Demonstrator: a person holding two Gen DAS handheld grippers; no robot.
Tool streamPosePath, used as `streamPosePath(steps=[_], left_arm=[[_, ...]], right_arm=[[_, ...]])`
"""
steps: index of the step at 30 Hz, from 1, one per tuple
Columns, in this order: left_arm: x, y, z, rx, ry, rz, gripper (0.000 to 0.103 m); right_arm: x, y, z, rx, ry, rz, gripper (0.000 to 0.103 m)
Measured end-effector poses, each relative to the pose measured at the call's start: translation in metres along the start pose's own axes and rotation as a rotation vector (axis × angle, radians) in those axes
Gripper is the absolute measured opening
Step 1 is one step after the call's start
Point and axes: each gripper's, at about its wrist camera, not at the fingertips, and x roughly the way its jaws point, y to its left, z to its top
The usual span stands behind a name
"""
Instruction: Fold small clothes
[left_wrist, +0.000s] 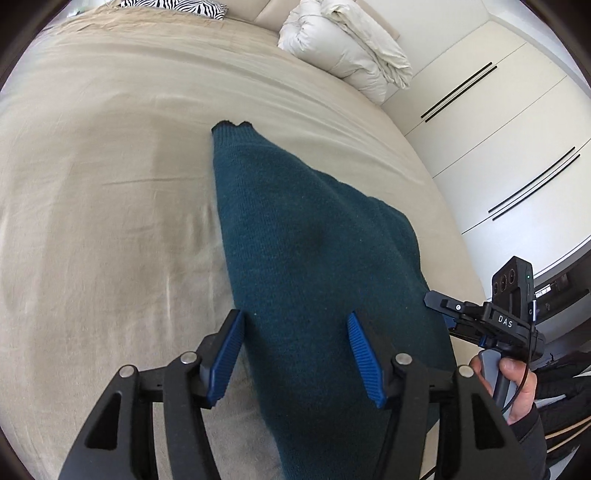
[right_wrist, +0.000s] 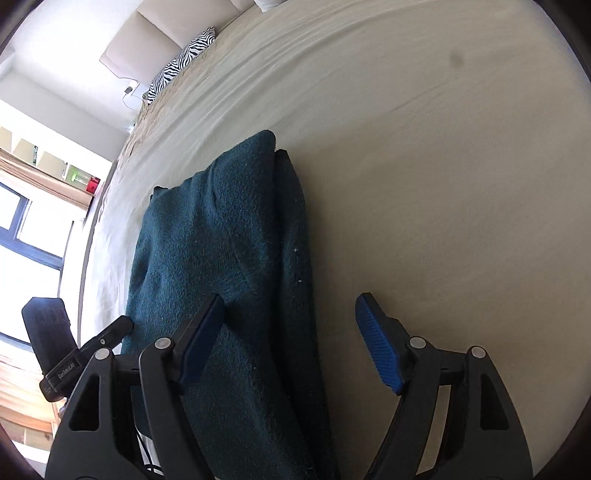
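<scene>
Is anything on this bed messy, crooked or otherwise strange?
Little stands out. The dark teal knit garment lies in a long folded strip on the beige bedspread, its layers slightly offset along one edge. A small dark spot marks the bedspread.

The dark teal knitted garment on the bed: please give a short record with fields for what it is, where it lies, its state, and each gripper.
item: dark teal knitted garment, already folded into a long strip with layers stacked
surface: beige bed cover, garment lies flat on it
left gripper: jaws open, held above the near end of the garment, gripping nothing
right gripper: jaws open, over the garment's right edge
background: white folded duvet, zebra-striped pillow, white wardrobe doors
</scene>
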Motion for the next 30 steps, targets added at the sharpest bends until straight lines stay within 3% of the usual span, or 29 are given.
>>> streamPosePath(steps=[5,9,10,13,16,18,23,25,30], left_arm=[[0.004,0.001,0.004,-0.050,0.038,0.002,0.063],[0.018,-0.002,0.007,-0.053,0.093,0.008,0.066],[0.020,-0.005,0.008,-0.044,0.099,0.016,0.067],[0.030,-0.014,0.014,-0.016,0.131,0.033,0.062],[0.037,-0.016,0.021,-0.019,0.154,0.027,0.051],[0.035,-0.024,0.022,0.012,0.152,0.046,0.046],[0.020,-0.038,0.017,0.058,0.118,0.102,0.040],[0.000,-0.047,0.009,0.103,0.091,0.133,0.040],[-0.070,-0.048,-0.017,0.174,0.013,0.161,0.040]], right_arm=[[0.011,0.001,0.007,0.018,0.027,0.097,0.074],[0.024,0.012,0.013,-0.011,0.056,0.083,0.072],[0.026,0.017,0.014,-0.028,0.063,0.073,0.064],[0.035,0.032,0.015,-0.076,0.089,-0.017,0.053],[0.040,0.046,0.016,-0.116,0.097,-0.089,0.032],[0.040,0.066,0.010,-0.205,0.081,-0.173,0.025],[0.028,0.124,-0.016,-0.422,-0.001,-0.396,0.021],[0.013,0.143,-0.028,-0.466,-0.041,-0.415,0.020],[-0.029,0.185,-0.073,-0.497,-0.107,-0.342,0.020]])
